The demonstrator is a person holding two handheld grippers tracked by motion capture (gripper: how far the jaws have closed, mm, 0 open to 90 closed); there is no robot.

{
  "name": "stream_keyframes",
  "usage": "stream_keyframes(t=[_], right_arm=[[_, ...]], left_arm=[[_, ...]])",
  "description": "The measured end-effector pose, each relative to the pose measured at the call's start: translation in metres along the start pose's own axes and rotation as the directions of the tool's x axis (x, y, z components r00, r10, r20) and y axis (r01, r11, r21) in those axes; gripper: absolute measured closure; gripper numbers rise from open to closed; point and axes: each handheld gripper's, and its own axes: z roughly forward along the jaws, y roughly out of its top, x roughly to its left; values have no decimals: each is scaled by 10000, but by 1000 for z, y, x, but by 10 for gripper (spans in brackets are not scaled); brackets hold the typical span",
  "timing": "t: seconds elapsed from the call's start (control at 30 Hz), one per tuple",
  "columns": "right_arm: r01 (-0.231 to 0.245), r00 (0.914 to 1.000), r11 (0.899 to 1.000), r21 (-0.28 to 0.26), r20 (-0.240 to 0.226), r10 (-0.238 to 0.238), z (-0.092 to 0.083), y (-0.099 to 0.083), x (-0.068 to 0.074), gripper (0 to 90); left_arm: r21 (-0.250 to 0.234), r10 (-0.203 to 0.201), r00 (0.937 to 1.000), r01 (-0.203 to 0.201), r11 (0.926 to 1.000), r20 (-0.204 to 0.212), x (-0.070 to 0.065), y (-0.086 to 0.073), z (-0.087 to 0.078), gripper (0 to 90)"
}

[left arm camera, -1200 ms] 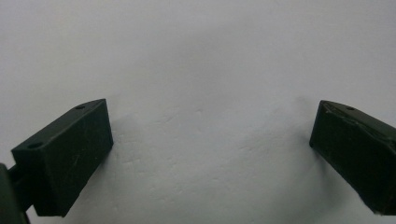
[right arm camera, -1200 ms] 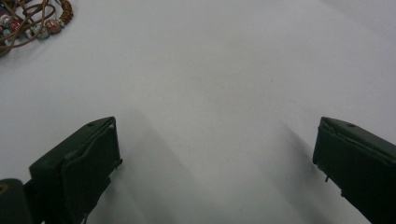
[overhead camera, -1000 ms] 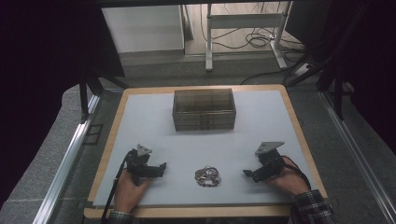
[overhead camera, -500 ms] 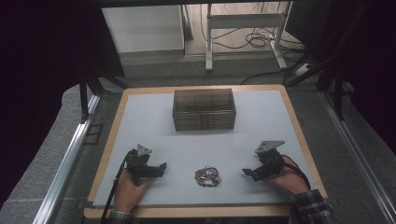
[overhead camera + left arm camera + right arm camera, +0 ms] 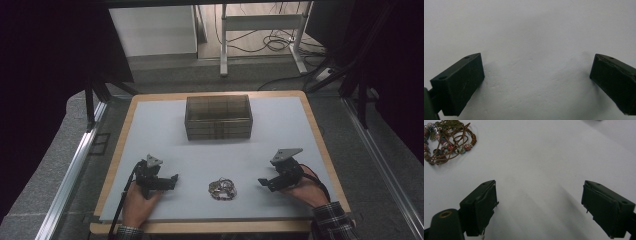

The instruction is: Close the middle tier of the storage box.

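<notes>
A: What is laid out, from the largest thing down?

B: A white-topped table (image 5: 165,135) with a wooden rim is seen, and a dark compartmented box (image 5: 218,117) is set at its far middle. A tangle of beaded cord bracelets (image 5: 222,188) is placed near the front edge, between the two hands and well apart from the box.

A: How are the tongs held?

B: The left tongs (image 5: 172,178) are kept wide open over bare table, with nothing between the jaws. The right tongs (image 5: 264,183) are also open and empty, though their jaws have just been closing a little; the bracelets (image 5: 446,140) are seen off to one side, ahead of them and untouched.

A: What could go wrong?

B: If the right tongs are narrowed further before the tangle is reached, the beads may be pushed along the smooth top instead of being straddled. If only one loop is caught, the rest may be left dangling and be snagged on the box rim.
</notes>
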Motion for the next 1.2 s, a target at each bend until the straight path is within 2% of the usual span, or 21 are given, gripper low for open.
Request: stream_keyframes(t=[0.23, 0.6, 1.2], right_arm=[[30, 10000, 10000, 19, 4, -30, -1, 3, 0, 145], [616, 9980, 9981, -61, 163, -615, 1, 10, 5, 197], [704, 9975, 9975, 106, 71, -705, 4, 20, 6, 260]], left_arm=[[-2, -3, 10000, 3, 10000, -1, 0, 0, 0, 0], [-1, 1, 10000, -1, 10000, -2, 0, 0, 0, 0], [4, 4, 10000, -4, 10000, -1, 0, 0, 0, 0]])
